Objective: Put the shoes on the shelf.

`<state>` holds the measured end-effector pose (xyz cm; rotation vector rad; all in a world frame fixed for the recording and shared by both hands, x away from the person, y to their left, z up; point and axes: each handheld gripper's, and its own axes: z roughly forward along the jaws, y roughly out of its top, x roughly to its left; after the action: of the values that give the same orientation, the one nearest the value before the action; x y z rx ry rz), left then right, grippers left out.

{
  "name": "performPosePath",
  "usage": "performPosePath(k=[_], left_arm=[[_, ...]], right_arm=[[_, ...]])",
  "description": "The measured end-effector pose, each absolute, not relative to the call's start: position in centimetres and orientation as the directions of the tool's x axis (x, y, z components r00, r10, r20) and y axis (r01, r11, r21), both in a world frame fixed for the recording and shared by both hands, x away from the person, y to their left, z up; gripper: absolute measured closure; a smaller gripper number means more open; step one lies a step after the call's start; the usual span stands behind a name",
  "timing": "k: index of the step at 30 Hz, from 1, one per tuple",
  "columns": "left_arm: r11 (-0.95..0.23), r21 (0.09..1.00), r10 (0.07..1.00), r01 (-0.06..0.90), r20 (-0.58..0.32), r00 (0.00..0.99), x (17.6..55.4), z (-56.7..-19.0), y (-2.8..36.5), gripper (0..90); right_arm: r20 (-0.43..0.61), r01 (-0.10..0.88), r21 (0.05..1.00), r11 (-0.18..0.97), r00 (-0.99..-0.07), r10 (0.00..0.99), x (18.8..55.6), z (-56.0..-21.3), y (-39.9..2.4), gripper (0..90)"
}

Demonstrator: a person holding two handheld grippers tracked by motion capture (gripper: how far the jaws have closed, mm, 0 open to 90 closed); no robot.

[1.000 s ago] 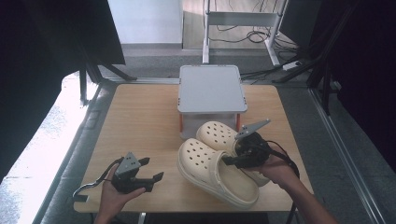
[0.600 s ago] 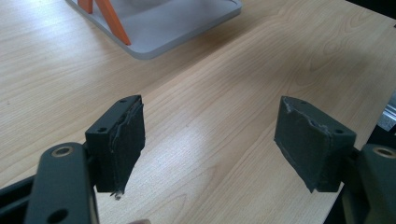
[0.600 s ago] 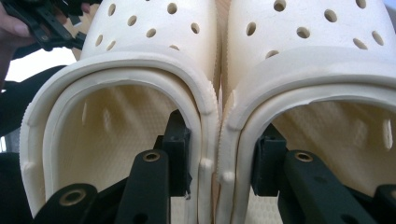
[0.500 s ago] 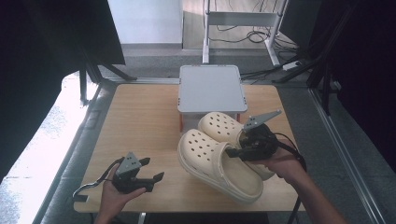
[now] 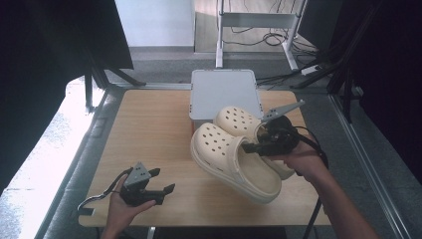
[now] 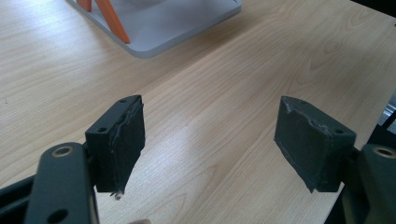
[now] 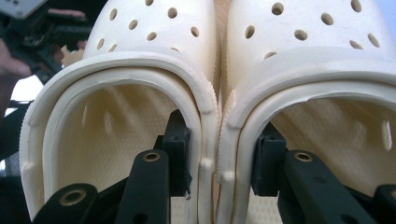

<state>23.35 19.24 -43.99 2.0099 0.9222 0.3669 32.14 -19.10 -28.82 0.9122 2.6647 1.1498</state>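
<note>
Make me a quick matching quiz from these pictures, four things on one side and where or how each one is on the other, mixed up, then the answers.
Things:
1. pair of clogs
2. left gripper
3. grey box
4. right gripper

States:
A. at the far edge of the table, lid on
B. jaws open, nothing between them
C. pinched together by their inner walls
D. one jaw inside each shoe

Pairs: 1-C, 2-B, 3-A, 4-D
</note>
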Motion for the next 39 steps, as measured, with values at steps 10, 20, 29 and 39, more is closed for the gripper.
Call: performPosePath(k=[10,20,29,39], left_arm=[[-0.345,0.812,0.729,0.470,-0.084,0.680,23.4,-44.0,19.4,24.9],[-0.342,0.814,0.731,0.470,-0.084,0.677,23.4,-44.0,19.6,24.9],[-0.341,0.814,0.729,0.471,-0.087,0.679,23.4,-44.0,19.5,24.9],[-0.342,0.813,0.729,0.472,-0.087,0.679,23.4,-44.0,19.5,24.9]], right_arm=[[0.148,0.507,0.701,0.501,-0.791,0.594,34.9,-27.9,-19.0,65.7],[0.144,0.535,0.700,0.472,-0.754,0.641,37.8,-27.2,-18.5,65.7],[0.156,0.559,0.697,0.449,-0.730,0.666,39.8,-27.3,-18.5,65.7],[0.170,0.566,0.696,0.442,-0.728,0.664,41.5,-27.4,-18.0,65.7]])
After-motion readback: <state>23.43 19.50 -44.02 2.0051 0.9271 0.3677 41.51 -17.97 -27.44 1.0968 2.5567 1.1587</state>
